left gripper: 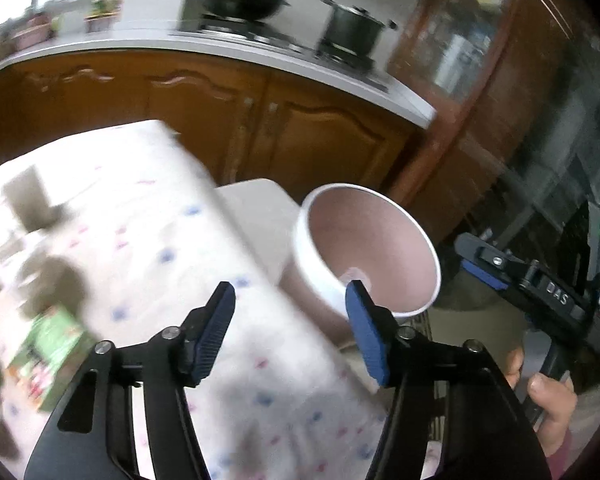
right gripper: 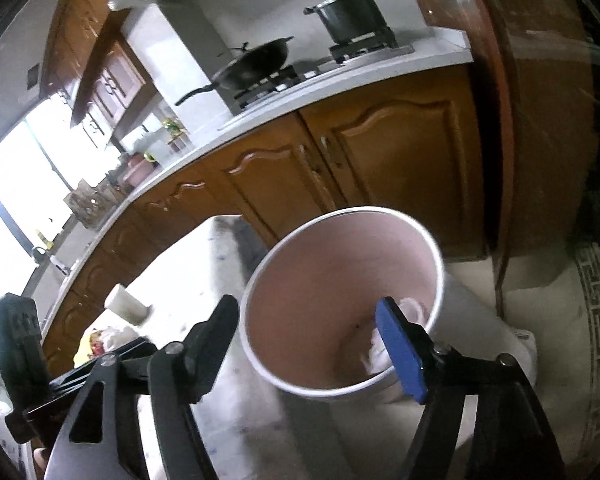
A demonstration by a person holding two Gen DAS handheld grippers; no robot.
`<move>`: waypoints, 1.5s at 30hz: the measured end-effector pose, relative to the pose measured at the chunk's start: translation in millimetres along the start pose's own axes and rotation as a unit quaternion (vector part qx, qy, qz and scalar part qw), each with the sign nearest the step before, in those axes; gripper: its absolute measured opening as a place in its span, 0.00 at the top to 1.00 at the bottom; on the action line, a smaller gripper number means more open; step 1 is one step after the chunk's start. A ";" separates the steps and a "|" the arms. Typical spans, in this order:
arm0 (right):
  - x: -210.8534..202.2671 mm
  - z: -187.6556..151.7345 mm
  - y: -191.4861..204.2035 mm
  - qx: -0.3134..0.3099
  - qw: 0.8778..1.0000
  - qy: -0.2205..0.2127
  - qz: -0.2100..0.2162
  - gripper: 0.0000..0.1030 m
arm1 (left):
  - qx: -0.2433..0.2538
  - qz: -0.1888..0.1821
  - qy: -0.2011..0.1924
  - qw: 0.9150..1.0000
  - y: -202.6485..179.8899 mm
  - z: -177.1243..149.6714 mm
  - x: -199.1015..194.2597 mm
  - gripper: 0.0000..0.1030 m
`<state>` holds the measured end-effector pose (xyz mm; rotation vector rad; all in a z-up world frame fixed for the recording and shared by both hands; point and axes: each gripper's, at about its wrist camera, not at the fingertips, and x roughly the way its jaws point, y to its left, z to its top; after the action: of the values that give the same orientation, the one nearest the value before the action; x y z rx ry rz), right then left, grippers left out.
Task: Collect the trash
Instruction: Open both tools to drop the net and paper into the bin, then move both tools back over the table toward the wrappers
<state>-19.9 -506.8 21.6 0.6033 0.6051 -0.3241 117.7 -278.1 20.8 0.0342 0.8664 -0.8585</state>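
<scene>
A white waste bin (left gripper: 320,264) with a pink inside stands off the corner of the table (left gripper: 159,240), which has a flowered cloth. Crumpled white trash (right gripper: 414,312) lies at its bottom. My left gripper (left gripper: 291,292) hangs open over the table's edge, its right finger in front of the bin's rim, with nothing between the pads. My right gripper (right gripper: 308,308) is open above the bin's (right gripper: 340,280) mouth, also with nothing in it. A green box (left gripper: 51,352) lies on the table at the left. A pale cup-like item (right gripper: 125,304) and a yellow and red wrapper (right gripper: 95,344) sit further along.
Brown wooden cabinets (left gripper: 300,132) run behind under a white counter with a wok (left gripper: 235,0) and a pot (left gripper: 352,28) on the stove. A white seat-like surface (left gripper: 259,216) sits behind the bin. A hand (left gripper: 548,404) holds the other tool at the right. A patterned rug (right gripper: 596,320) covers the floor.
</scene>
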 end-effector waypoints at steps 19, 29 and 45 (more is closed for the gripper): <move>-13.6 -53.5 108.0 -0.096 0.994 -0.029 0.051 0.08 | -0.050 0.109 -0.080 0.990 89.1 -57.7 -104.0 0.26; 10.8 -82.4 153.5 -0.137 0.986 0.024 0.092 0.07 | -0.073 0.171 -0.092 0.978 128.7 -79.3 -132.2 0.26; 48.2 -85.5 213.0 -0.165 0.976 0.049 0.135 0.07 | -0.118 0.208 -0.090 0.967 204.7 -56.5 -157.4 0.26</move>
<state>76.7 -293.1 27.4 0.3755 0.6466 0.0625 164.5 -18.1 28.3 -0.0675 0.7491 -0.3549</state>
